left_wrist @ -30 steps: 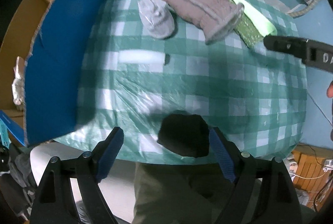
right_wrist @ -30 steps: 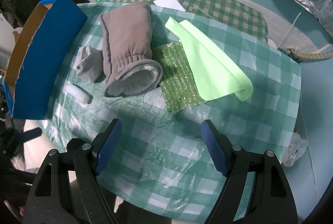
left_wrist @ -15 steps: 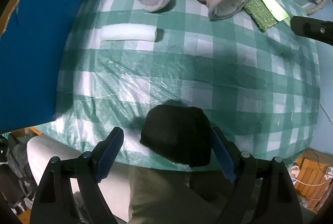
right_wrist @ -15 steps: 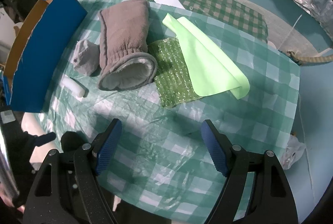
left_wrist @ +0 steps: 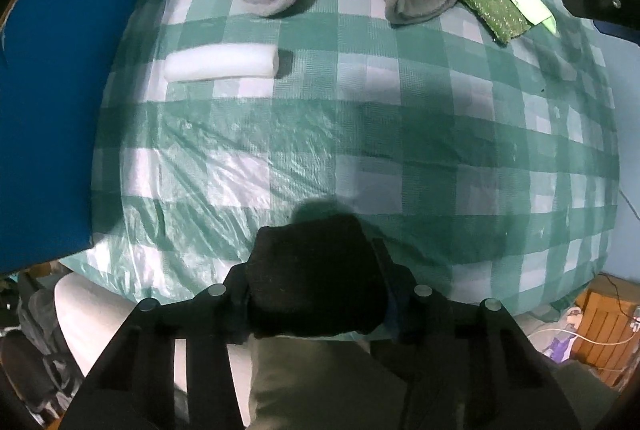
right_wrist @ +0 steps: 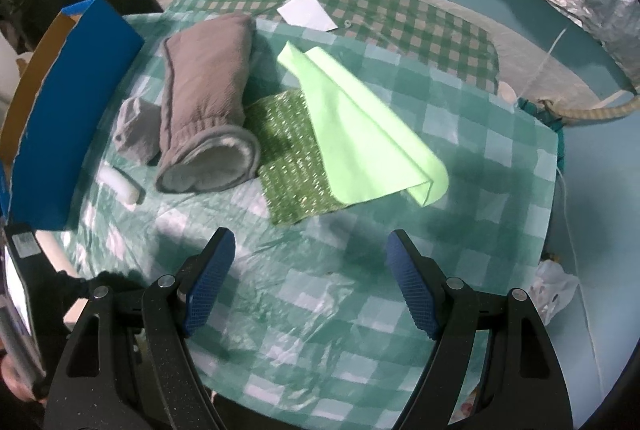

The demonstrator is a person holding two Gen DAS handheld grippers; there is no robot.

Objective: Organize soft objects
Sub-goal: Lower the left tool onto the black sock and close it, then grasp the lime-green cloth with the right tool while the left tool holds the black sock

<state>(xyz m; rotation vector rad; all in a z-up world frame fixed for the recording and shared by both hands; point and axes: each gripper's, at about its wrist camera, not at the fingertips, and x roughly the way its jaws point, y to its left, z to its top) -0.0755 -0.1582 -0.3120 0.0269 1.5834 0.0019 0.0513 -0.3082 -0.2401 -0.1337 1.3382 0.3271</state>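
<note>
— Black and fuzzy, that soft lump?
— Yes, pinched between the left tongs at the bench edge. Right tongs spread wide, nothing between them.

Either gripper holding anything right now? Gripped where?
Left gripper is shut on a black soft block, squeezed across its two sides. Right gripper is open, holding nothing.

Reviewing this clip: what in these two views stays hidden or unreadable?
- Left gripper pads: left wrist view, buried behind the black soft object they clamp.
- Blue box contents: both views, its wall blocks the interior.
- Right gripper: in the left wrist view only a tip shows, cut by the edge.
- Green mesh pad: partly under the green cloth.
</note>
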